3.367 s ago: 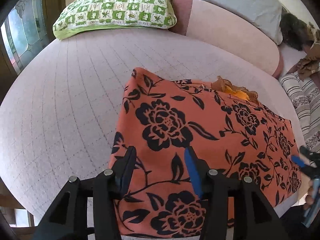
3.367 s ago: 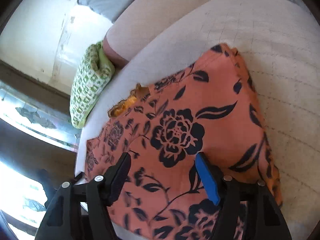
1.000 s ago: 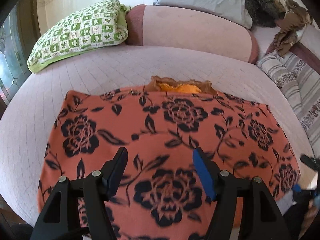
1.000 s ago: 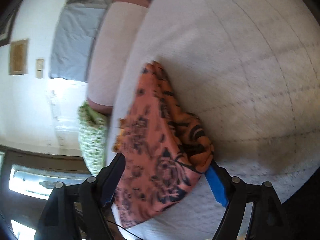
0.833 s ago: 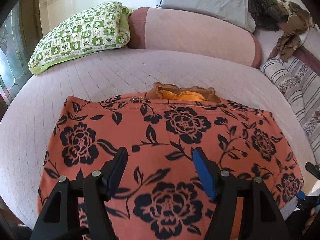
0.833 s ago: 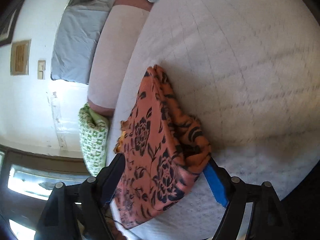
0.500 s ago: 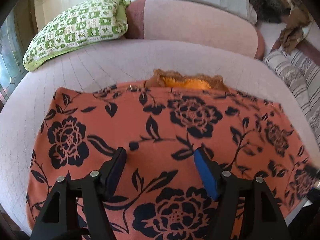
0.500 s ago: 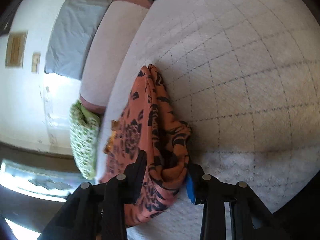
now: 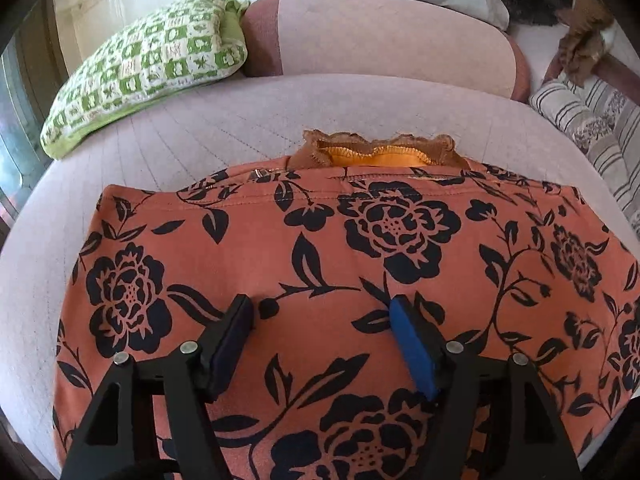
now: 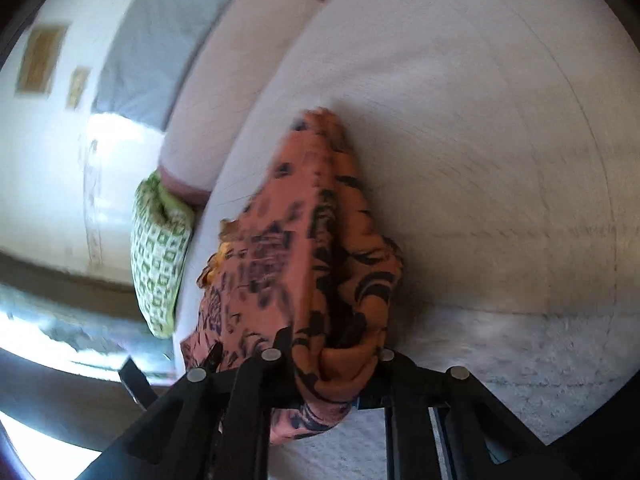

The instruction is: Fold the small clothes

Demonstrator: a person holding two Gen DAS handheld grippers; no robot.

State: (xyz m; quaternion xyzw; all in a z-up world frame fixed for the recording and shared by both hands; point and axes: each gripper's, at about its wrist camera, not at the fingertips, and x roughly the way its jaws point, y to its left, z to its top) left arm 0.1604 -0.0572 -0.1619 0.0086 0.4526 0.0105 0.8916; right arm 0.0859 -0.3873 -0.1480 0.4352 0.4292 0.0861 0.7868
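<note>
Pink quilted bed [image 9: 168, 148]; green checked pillow [image 9: 152, 64] at far-left corner, pink bolster [image 9: 392, 52] along far edge.

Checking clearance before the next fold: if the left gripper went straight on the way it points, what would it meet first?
Most likely the floral orange garment spread under the open left gripper; the frilled orange piece lies farther along. Height above the cloth is unclear.

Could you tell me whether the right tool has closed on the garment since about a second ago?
Yes. The right tool, open then around the garment, is now shut on its bunched edge, which has lifted off the quilt.
</note>
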